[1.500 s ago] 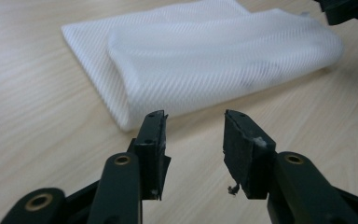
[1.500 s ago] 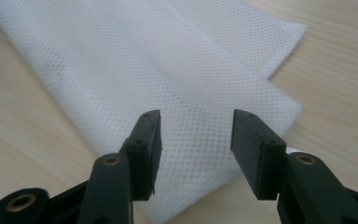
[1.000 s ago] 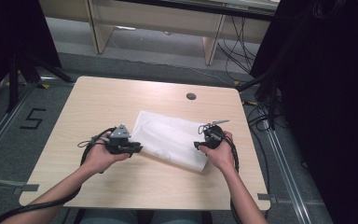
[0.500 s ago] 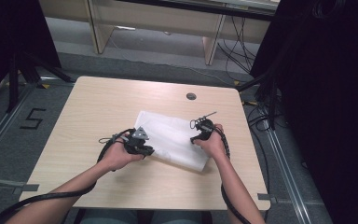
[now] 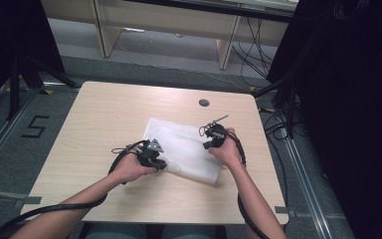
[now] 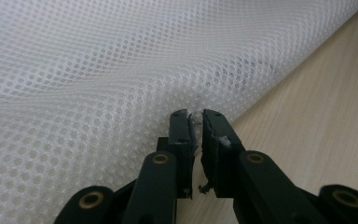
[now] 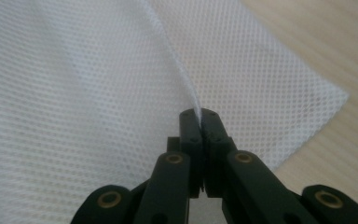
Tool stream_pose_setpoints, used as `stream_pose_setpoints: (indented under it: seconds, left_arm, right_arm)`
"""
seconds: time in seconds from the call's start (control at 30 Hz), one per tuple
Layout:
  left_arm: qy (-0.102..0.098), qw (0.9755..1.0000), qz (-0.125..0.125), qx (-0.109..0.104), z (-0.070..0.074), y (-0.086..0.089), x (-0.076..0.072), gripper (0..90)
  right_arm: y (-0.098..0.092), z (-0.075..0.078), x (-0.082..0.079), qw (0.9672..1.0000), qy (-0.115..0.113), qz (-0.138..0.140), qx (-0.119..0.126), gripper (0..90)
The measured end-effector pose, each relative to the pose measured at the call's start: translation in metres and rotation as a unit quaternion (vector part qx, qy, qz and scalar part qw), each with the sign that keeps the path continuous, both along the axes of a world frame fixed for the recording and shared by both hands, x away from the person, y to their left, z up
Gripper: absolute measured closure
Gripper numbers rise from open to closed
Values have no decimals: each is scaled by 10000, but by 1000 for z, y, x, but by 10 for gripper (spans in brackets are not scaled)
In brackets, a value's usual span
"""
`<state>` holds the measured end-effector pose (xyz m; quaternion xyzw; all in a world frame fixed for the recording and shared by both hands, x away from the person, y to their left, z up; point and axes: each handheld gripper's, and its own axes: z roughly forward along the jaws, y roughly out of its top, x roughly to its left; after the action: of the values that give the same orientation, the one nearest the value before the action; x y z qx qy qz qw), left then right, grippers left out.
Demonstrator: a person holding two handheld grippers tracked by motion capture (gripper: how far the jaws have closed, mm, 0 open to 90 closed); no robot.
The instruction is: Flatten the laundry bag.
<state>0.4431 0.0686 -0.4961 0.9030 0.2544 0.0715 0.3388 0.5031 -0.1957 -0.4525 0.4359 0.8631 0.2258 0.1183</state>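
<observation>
White mesh cloth lies flat near the middle of a pale wooden table, angled so its corners point toward the table's edges. The only readable writing is a dark numeral "5" marked on the grey floor to the left of the table; the cloth carries no visible label.

The left gripper, held in the person's left hand, sits at the cloth's near left edge. In the left gripper view, its jaws are pressed nearly together on a thin fold of the mesh right at the hem, with bare tabletop just beside it.

The right gripper, held in the right hand, sits on the cloth's right side. In the right gripper view its jaws are clamped on a raised ridge of the mesh, which stands up from the fingertips. These jaws have just been closing, with the cloth between them.

Compared with a second ago, the left hand has moved inward from the bare table onto the cloth's edge, and the right hand has shifted slightly along the cloth's right side.
</observation>
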Motion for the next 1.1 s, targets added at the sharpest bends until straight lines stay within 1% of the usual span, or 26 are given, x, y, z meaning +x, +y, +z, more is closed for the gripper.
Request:
stream_pose_setpoints:
  seconds: [0.07, 0.1, 0.13, 0.17, 0.2, 0.27, 0.3, 0.37, 0.4, 0.43, 0.47, 0.5, 0.53, 0.57, 0.63, 0.7, 0.73, 0.77, 0.8, 0.83, 0.93, 0.97, 1.0, 1.03, 1.07, 1.1]
  left_arm:
    - [15, 10000, 33, 15, -1, 0, -1, 813]
    - [31, 10000, 19, 13, -2, 0, 0, 814]
    - [30, 10000, 20, 20, -2, 0, -1, 815]
    - [49, 10000, 38, 13, -3, 0, -1, 815]
    - [49, 10000, 38, 13, -3, 0, -1, 815]
    - [105, 9999, 67, 43, -2, 0, -1, 816]
    - [136, 9999, 86, 38, -2, 0, -1, 817]
    - [164, 9998, 133, -18, 2, -2, -6, 823]
    - [203, 9997, 17, -93, 7, -8, -12, 828]
    - [203, 9997, 17, -93, 7, -8, -12, 829]
    - [168, 9998, -95, -105, 11, -13, -18, 829]
    - [160, 9994, -276, -137, 13, -20, -23, 829]
    - [209, 9992, -178, -298, 13, -26, -28, 829]
    - [296, 9985, -192, -408, 12, -32, -30, 831]
    - [320, 9987, -135, -370, 9, -35, -28, 835]
    - [285, 9992, -101, -248, 4, -36, -24, 837]
    - [265, 9994, -236, -28, 3, -35, -19, 842]
    - [265, 9994, -236, -28, 3, -35, -19, 843]
    - [290, 9993, -45, -212, 1, -38, -19, 843]
    - [302, 9992, -31, -243, 0, -39, -16, 845]
    - [272, 9995, -74, -171, 0, -39, -13, 841]
    - [255, 9995, -98, -129, 0, -40, -12, 839]
    - [261, 9995, -36, -189, -2, -41, -12, 836]
    - [247, 9995, 6, -206, -3, -42, -10, 835]
    - [247, 9995, 6, -206, -3, -42, -10, 835]
    - [259, 9995, -17, -171, -2, -42, -9, 835]
  right_arm:
    - [0, 2, 0, 10000, -61, 51, 10, 899]
    - [2, 10, -4, 9999, -65, 20, 114, 899]
    - [2, 15, -6, 9996, -199, 107, 151, 900]
    - [4, 25, -13, 9991, -338, 198, 177, 900]
    - [4, 25, -13, 9991, -338, 198, 177, 900]
    - [7, 33, -20, 9983, -367, 281, 348, 900]
    - [9, 38, -27, 9968, -464, 412, 499, 900]
    - [10, 44, -34, 9960, -563, 439, 537, 900]
    - [11, 48, -39, 9955, -601, 455, 571, 900]
    - [11, 49, -40, 9953, -615, 467, 581, 900]
    - [11, 49, -40, 9953, -615, 467, 581, 900]
    - [10, 51, -43, 9950, -638, 546, 537, 900]
    - [10, 51, -43, 9950, -638, 546, 537, 900]
    - [11, 52, -44, 9948, -656, 535, 563, 900]
    - [11, 54, -47, 9945, -656, 539, 613, 900]
    - [13, 56, -52, 9933, -709, 566, 716, 900]
    - [13, 61, -57, 9929, -696, 681, 688, 900]
    - [14, 62, -60, 9927, -691, 677, 726, 900]
    - [14, 62, -60, 9927, -691, 677, 726, 900]
    - [15, 65, -65, 9914, -729, 781, 754, 900]
    - [16, 67, -69, 9909, -731, 825, 767, 900]
    - [18, 66, -71, 9898, -842, 763, 856, 900]
    - [19, 70, -75, 9911, -642, 824, 820, 900]
    - [20, 68, -75, 9857, -978, 1046, 885, 900]
    - [20, 68, -75, 9857, -978, 1046, 885, 900]
    - [20, 70, -76, 9864, -879, 1066, 885, 900]
